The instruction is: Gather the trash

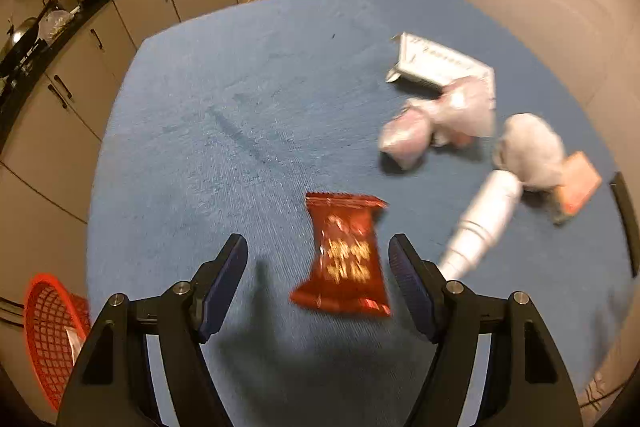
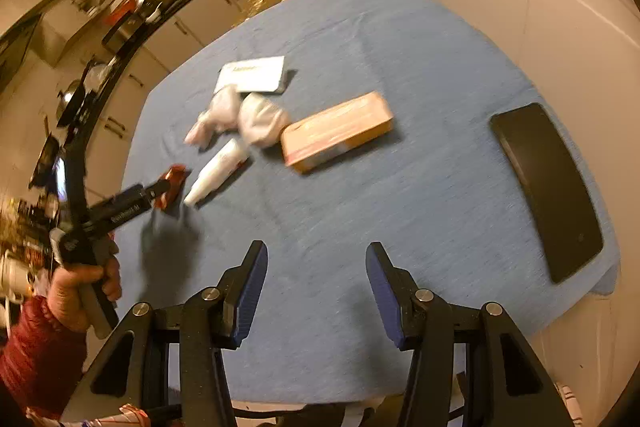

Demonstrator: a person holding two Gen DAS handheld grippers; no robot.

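A red snack wrapper (image 1: 344, 255) lies on the blue table cloth (image 1: 240, 131), between the open fingers of my left gripper (image 1: 318, 251), nearer the right finger. It also shows in the right wrist view (image 2: 173, 183), partly behind the left gripper (image 2: 160, 189). A white tube (image 1: 482, 223), crumpled tissues (image 1: 436, 125), a white carton (image 1: 440, 65) and an orange box (image 2: 336, 131) lie to the right. My right gripper (image 2: 316, 267) is open and empty above the cloth near the front edge.
A red mesh basket (image 1: 52, 331) stands low beside the table at the left. A black phone (image 2: 548, 187) lies at the table's right edge. Kitchen cabinets and a counter run along the left; blue and yellow bags sit beyond the far edge.
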